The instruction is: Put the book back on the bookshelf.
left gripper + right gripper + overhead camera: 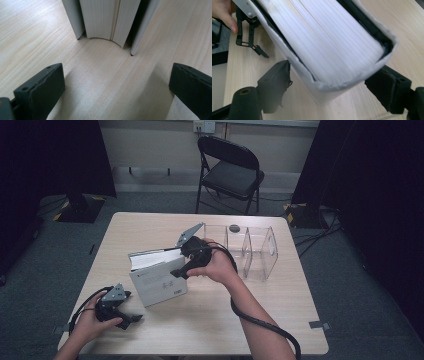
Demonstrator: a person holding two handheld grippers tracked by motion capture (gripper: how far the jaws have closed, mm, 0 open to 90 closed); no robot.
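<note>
- We hold the right gripper [179,272] at the upper right corner of a thick book in a pale grey-white cover [159,281], which stands tilted on the light wooden table [210,320], a little left of its middle.
- In the right gripper view the two black jaws stand on either side of that book [332,50], one against the cover at the left, the other just under the corner at the right; the jaws are spread wide, and we cannot tell whether the pads truly press on the covers.
- The block of white pages faces this camera, with the cover wrapped around it.
- Our left gripper [131,318] rests low on the table near the front left edge, well apart from the right one, with its jaws wide apart and nothing between them.
- In the left gripper view the book [110,20] stands ahead of the jaws with its covers fanned away from the page block, its lower edge on the wood.
- A clear plastic divided organiser [252,251] sits on the table just right of the right hand [216,266].
- A black folding chair [230,167] stands beyond the far edge.
</note>
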